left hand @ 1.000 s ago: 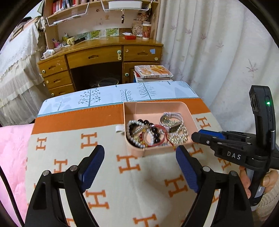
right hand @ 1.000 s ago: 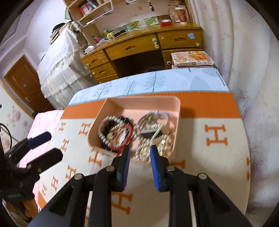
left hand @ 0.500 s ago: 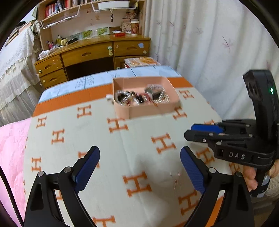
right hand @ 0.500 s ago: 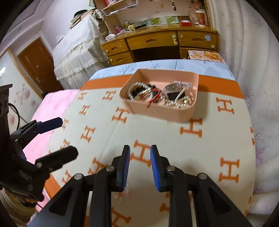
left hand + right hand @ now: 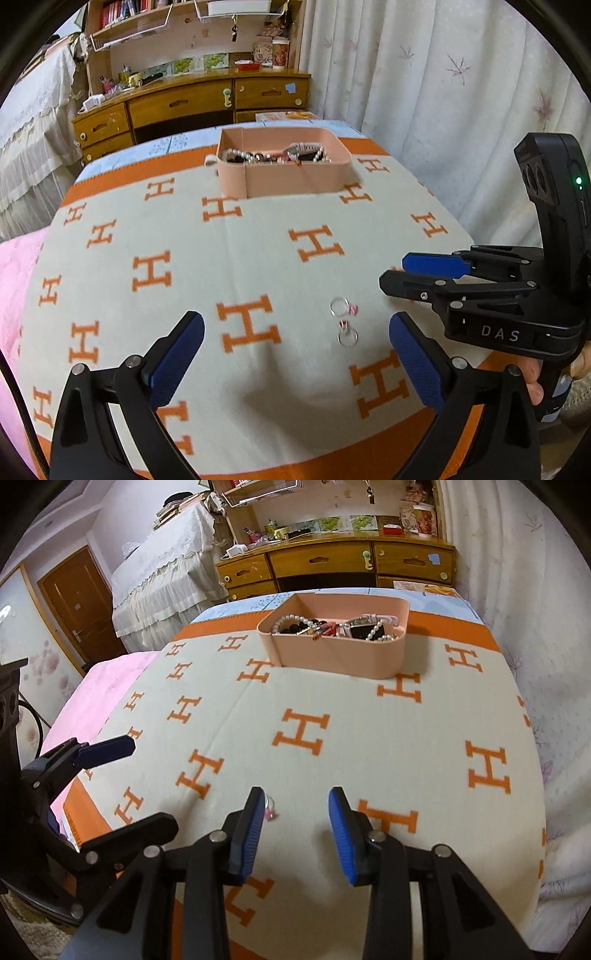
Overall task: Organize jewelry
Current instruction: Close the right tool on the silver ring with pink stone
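Right gripper [image 5: 295, 812] partly open, jaws just widened, nothing clasped; small clear-hooped earrings with pink beads [image 5: 344, 322] lying on the cream, orange-H blanket [image 5: 258, 251] just off its left fingertip, stretched lengthwise along its pointing line. Left gripper [image 5: 295, 354] spread wide and empty, earrings ahead toward its right finger. Right one judged nearer; pink plastic tray of jewelry [image 5: 284, 173] far ahead of both.

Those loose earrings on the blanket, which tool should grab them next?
Probably the left tool: the earrings lie between its wide-open fingers. The right tool, whose fingers have just been opening, has them beside its left finger, not between the two.
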The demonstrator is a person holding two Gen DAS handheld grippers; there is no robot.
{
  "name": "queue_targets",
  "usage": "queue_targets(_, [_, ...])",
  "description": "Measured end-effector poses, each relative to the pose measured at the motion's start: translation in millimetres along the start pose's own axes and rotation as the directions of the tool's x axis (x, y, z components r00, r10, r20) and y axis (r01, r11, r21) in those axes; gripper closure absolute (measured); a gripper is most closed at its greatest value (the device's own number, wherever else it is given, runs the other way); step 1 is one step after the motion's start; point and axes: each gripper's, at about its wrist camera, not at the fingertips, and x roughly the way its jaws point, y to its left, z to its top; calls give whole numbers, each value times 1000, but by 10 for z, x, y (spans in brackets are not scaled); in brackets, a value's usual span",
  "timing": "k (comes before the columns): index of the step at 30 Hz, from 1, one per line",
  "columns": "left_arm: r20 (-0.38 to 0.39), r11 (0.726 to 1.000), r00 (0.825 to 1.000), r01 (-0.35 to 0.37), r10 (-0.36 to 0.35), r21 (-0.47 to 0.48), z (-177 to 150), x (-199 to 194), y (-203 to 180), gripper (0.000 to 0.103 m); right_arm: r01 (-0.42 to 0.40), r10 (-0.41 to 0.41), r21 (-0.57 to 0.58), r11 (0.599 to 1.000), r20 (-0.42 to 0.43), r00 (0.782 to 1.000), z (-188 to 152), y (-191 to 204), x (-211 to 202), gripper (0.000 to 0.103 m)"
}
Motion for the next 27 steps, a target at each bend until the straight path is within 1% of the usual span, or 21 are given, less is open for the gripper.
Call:
queue_targets(7, [-5, 999, 1000, 22, -22, -40, -189, -13, 97, 4, -2, 1, -19, 1000, -3, 1000, -89, 47, 94, 67])
queue_targets(14, [-21, 997, 998, 53, -54, -56, -234, 23, 133, 4, -18, 17, -74, 997, -10, 1000, -116, 140, 220, 67])
queue_targets(18, [-45, 997, 997, 54, -56, -52, -257, 81, 115, 4, 3, -4, -111, 994, -3, 1000, -133, 183, 285, 67])
queue_targets(20, [-50, 997, 997, 55, -58, -55, -262, 97, 114, 4, 1, -3, -129, 992, -12, 1000, -141, 191, 324, 74])
queue_targets(21, [-52, 997, 997, 55, -58, -56, -263, 101, 115, 4, 4, -4, -140, 990, -3, 1000, -142, 199, 319, 76])
queue_targets(24, [-54, 997, 997, 55, -58, -63, -265, 113, 116, 4, -9, 7, -166, 986, -12, 1000, -137, 231, 336, 84])
queue_targets(27, [-60, 996, 996, 58, -62, -66, -266, 128, 114, 4, -6, 3, -206, 979, -14, 1000, -143, 291, 353, 92])
